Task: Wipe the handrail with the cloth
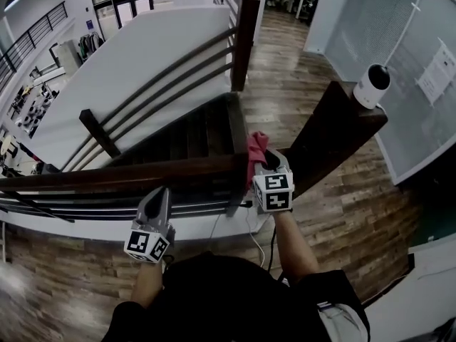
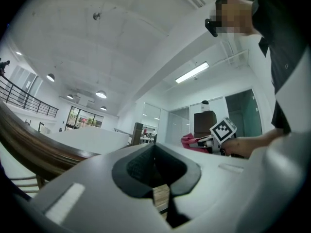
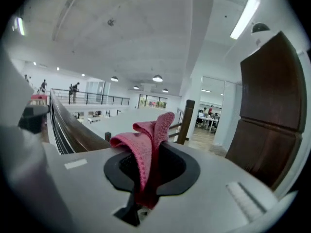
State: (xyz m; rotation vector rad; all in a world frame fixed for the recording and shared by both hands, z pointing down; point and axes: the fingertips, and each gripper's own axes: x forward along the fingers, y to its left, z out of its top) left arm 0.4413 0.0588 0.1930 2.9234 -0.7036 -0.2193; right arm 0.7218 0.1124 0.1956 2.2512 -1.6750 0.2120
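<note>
We look steeply down on a wooden floor and a dark staircase that drops away beyond the landing. Across the near side runs the handrail, a long dark wooden bar that ends on the right at a broad corner post. The right gripper is held at that end of the rail, just beside the post. Its jaws are closed on the pink cloth, which stands up in folds out of the pads and lies over the rail top right where rail and post meet. Whether it presses on the wood we cannot tell. In the right gripper view the cloth fills the notch between the jaws, with the rail running off to the left. The left gripper hangs on our side of the rail, further left and apart from the wood. In its own view the jaws sit together with nothing between them (only a thin slit of floor shows through). Smallest of all, a white camera stands on top of the post, well clear of both grippers.
</note>
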